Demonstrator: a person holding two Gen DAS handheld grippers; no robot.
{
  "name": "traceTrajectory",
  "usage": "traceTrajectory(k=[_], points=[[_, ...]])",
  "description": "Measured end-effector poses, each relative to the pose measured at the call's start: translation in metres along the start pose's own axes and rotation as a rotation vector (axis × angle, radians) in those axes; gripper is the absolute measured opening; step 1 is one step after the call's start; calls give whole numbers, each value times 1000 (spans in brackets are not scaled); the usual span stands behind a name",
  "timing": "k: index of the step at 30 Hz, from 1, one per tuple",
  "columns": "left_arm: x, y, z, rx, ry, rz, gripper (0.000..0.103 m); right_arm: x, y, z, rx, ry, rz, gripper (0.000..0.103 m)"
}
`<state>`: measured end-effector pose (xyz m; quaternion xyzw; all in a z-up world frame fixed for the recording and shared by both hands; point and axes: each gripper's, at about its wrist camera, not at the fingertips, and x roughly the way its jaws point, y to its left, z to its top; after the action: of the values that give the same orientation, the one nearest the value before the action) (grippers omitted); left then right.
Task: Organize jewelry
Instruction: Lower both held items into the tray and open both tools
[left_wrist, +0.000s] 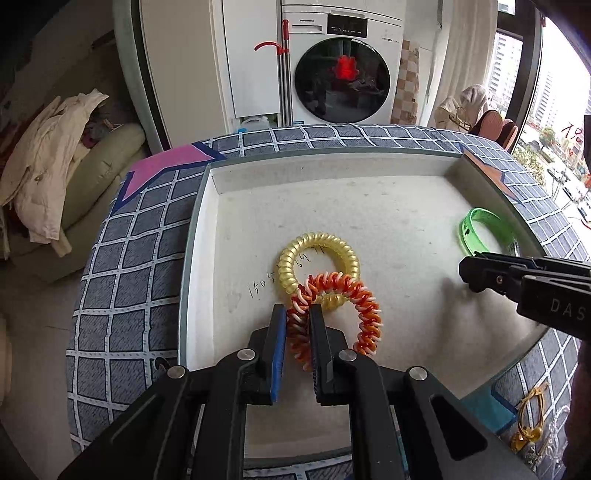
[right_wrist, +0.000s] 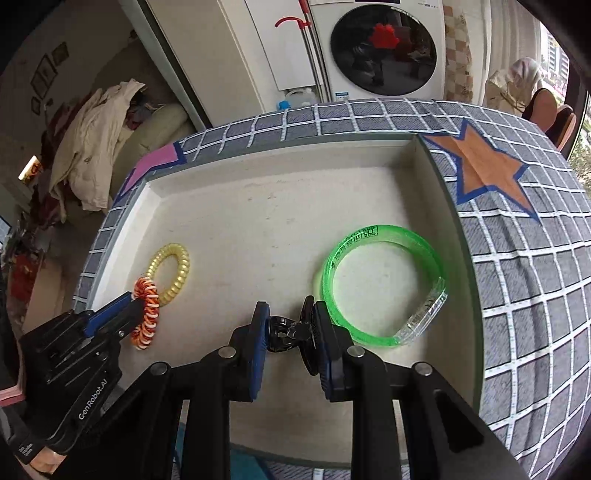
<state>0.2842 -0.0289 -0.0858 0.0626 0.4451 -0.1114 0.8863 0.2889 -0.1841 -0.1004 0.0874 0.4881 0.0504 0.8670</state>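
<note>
A white tray (left_wrist: 229, 258) sits on a checked cloth. In it lie a yellow spiral ring (left_wrist: 317, 243) and a green bangle (right_wrist: 384, 284). My left gripper (left_wrist: 297, 314) is shut on an orange-and-white spiral ring (left_wrist: 365, 306), which overlaps the yellow ring; the same ring shows in the right wrist view (right_wrist: 146, 314). My right gripper (right_wrist: 286, 314) is shut on a small black shiny piece (right_wrist: 282, 332), just left of the green bangle. The right gripper also shows in the left wrist view (left_wrist: 480, 273), and the bangle (left_wrist: 484, 229) behind it.
The tray's raised walls (right_wrist: 424, 166) ring the work area. A gold-coloured piece (left_wrist: 532, 417) lies on the cloth outside the tray at the right. A washing machine (left_wrist: 343, 74) and a sofa with clothes (left_wrist: 55, 166) stand beyond the table.
</note>
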Motion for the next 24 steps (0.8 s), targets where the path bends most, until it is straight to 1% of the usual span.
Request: traceTrajectory(k=[3,6,8,10,11,14,16,18,21,24], points=[[1,-4,2,25,-15,21,33,-1,1,-1,-24,-15,-38,26],[1,-3,4,1,-7,19,33,-3,3,-3,-41,-29,-48,28],[1,-2,4,-6,-5,20,33,-4,3,-4,-32,-28,-28,36],[0,-3,3,-2,-5,25,33,-4,2,-4,-17,-22,-8,57],[-1,-4,2,1,-5,27,33,-6,1,-5,-13,-24,-1,60],[-4,-5,0,-1,-15,27,33,-13,3,-8,-8,-34,17,60],[-6,-6,-1,-6,-18,23,33,-20,3,-11,-1,-43,25,64],[-9,-6,-3,-15,-32,37,33,-28,3,-14,2,-57,23,67],[-13,-7,-5,-18,-51,62,33,-40,4,-19,5,-81,21,70],[-14,-9,-4,-16,-49,60,33,-52,4,-25,17,-99,18,73]])
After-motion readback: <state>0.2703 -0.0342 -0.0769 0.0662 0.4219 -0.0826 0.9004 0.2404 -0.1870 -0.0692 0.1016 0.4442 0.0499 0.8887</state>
